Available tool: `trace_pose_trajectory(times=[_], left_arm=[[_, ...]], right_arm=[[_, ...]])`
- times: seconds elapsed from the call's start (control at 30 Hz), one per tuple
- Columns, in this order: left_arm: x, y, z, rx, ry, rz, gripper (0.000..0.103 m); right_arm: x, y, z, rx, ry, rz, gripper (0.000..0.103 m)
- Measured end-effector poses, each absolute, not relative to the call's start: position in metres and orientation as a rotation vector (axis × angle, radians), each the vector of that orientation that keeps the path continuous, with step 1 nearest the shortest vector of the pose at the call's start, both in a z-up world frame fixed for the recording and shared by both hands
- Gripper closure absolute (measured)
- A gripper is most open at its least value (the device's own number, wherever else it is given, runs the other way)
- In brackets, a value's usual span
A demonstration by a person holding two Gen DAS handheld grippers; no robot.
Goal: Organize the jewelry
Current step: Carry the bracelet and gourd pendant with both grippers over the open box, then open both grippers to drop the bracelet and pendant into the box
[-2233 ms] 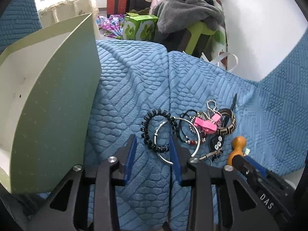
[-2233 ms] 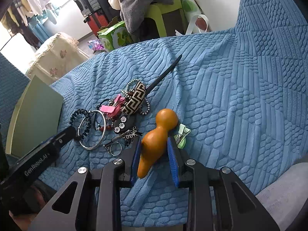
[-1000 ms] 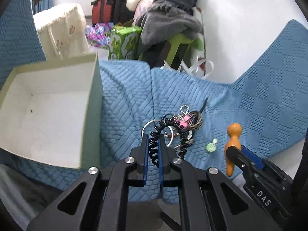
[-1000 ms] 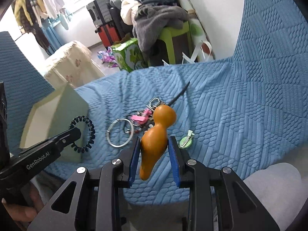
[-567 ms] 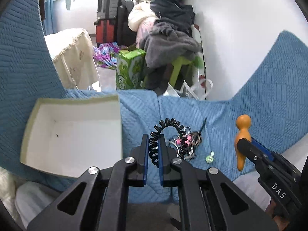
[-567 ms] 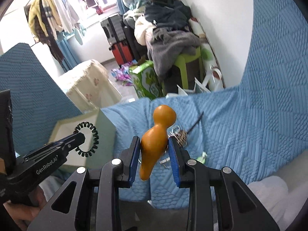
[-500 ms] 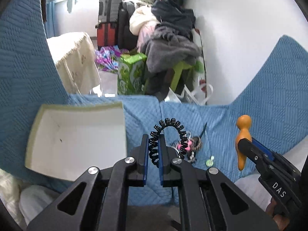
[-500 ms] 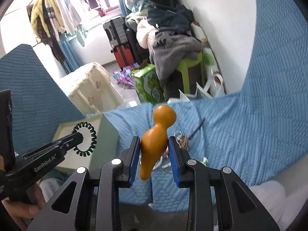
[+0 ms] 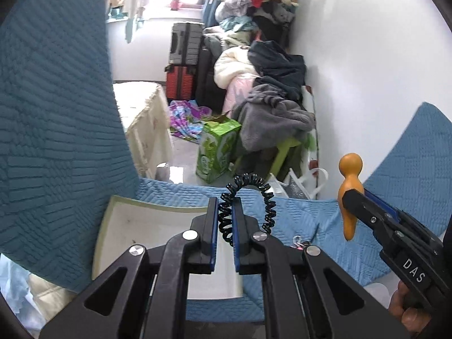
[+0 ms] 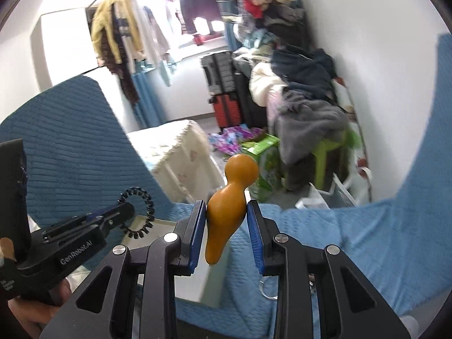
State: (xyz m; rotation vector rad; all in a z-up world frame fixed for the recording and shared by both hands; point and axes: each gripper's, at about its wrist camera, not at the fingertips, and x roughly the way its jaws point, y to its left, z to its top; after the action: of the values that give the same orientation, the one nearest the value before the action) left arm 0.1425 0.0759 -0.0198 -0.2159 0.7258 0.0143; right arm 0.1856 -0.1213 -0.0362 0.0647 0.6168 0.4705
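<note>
**Two pieces lifted, box not yet filled**

The left gripper [image 9: 225,220] has its jaws nearly closed on a black coil bracelet [image 9: 248,197], held above the open white box [image 9: 158,237]. The right gripper [image 10: 226,226] clamps an orange gourd-shaped piece [image 10: 228,206] between its blue pads, just beside the box. The box interior looks bare where it shows. A small pile of remaining jewelry [image 9: 301,241] lies on the blue quilted cover [image 9: 325,214], so most sorting appears undone.
</note>
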Motion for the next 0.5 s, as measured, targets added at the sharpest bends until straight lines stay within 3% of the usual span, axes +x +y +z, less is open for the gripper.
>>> trace_pose_trajectory(times=[0.5], left_arm=[[0.170,0.142,-0.103,-0.286,0.907,0.078,0.094]], right_arm=[[0.223,-0.028,-0.135,-0.017,0.892,0.610,0.076]])
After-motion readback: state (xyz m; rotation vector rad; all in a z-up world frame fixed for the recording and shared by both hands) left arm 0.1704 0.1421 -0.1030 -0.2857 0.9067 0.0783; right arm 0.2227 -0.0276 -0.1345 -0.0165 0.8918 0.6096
